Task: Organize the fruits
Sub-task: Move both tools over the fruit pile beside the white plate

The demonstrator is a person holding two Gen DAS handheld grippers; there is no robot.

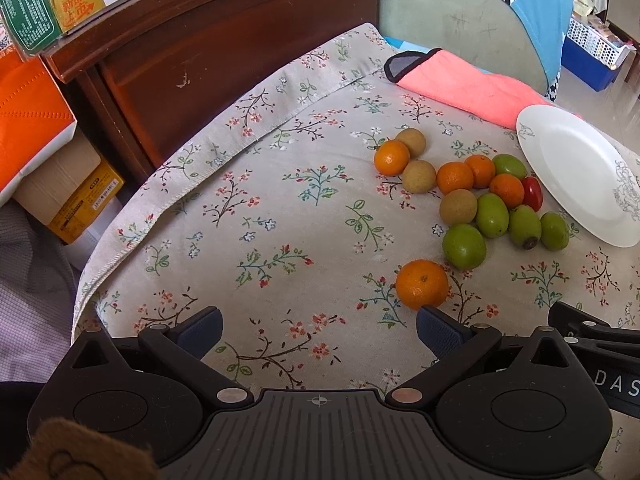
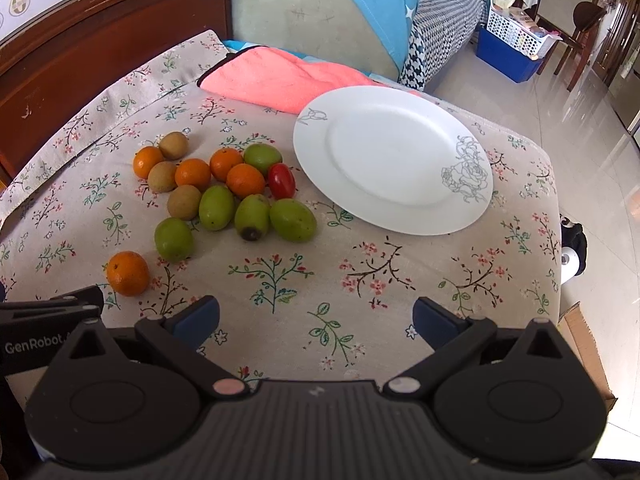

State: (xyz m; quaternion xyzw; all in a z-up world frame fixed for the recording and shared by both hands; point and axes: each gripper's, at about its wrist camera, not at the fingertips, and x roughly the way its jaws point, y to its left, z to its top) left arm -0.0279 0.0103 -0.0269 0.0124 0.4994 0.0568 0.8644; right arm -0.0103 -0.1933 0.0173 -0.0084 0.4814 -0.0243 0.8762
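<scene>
Worktop [image 2: 280, 280], covered in a floral cloth; far left corner runs out of the right wrist view.

Left tongs [image 1: 319, 330]: released, jaws wide apart, nothing between them, held low over the near left of the cloth. Only a black edge of them shows at the left border of the right wrist view.

Lone orange [image 1: 422, 284]: sits apart from the rest, nearest the viewer, just beyond the right finger of the left tongs; contact between the two cannot be told.

Fruit cluster [image 2: 224, 192]: lies on the cloth left of the plate, pieces mostly touching. Four small oranges, three tan-brown round fruits, five green oval fruits, one with a dark blemished end [image 2: 252, 216]. The kind of the brown and green fruits is hard to make out.

Red tomato-like fruit [image 2: 281, 181]: at the cluster's right edge, closest to the plate; half hidden behind an orange in the left wrist view.

Plate [image 2: 400, 216]: white, grey rose drawing on the rim, right of the fruit; holds nothing. Cut off at the right border in the left wrist view.

Pink cloth [image 2: 280, 76]: folded, behind the plate, its near edge hidden by the rim.

Right tongs [image 2: 316, 318]: released, jaws wide, nothing held, over the near right of the cloth.
</scene>
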